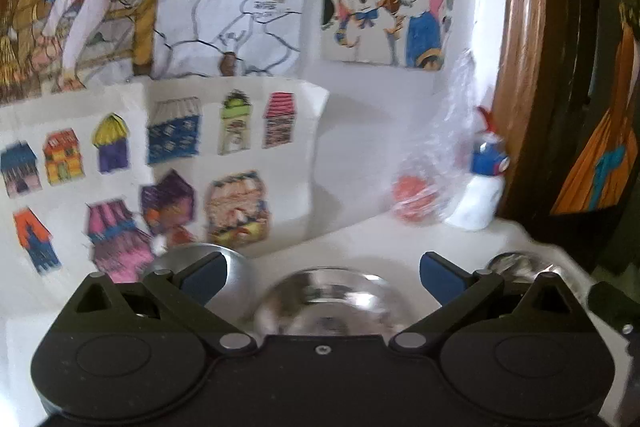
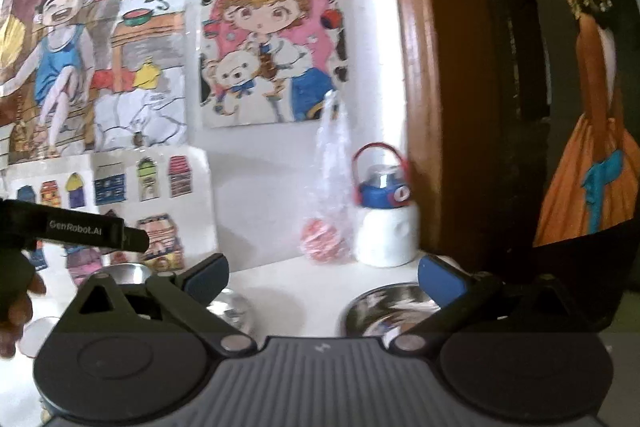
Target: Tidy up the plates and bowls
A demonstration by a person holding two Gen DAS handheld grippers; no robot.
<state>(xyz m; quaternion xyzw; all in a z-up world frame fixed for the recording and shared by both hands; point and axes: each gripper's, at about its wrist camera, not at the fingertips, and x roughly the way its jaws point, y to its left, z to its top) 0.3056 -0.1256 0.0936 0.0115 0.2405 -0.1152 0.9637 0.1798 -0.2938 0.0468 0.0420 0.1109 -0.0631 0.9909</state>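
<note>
Both tongs stand wide and hold nothing. Left gripper (image 1: pixel 320 277) hovers over an upturned steel bowl (image 1: pixel 328 303) on the white tabletop (image 1: pixel 360 239), probably to take it. Right gripper (image 2: pixel 323 279) waits above a steel plate (image 2: pixel 384 309) near the right edge, before the bottle (image 2: pixel 384 223) at the back.

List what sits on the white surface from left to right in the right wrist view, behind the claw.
Small steel bowl → second steel bowl → plastic bag with a pink ball → white bottle with blue lid → large steel bowl.
</note>
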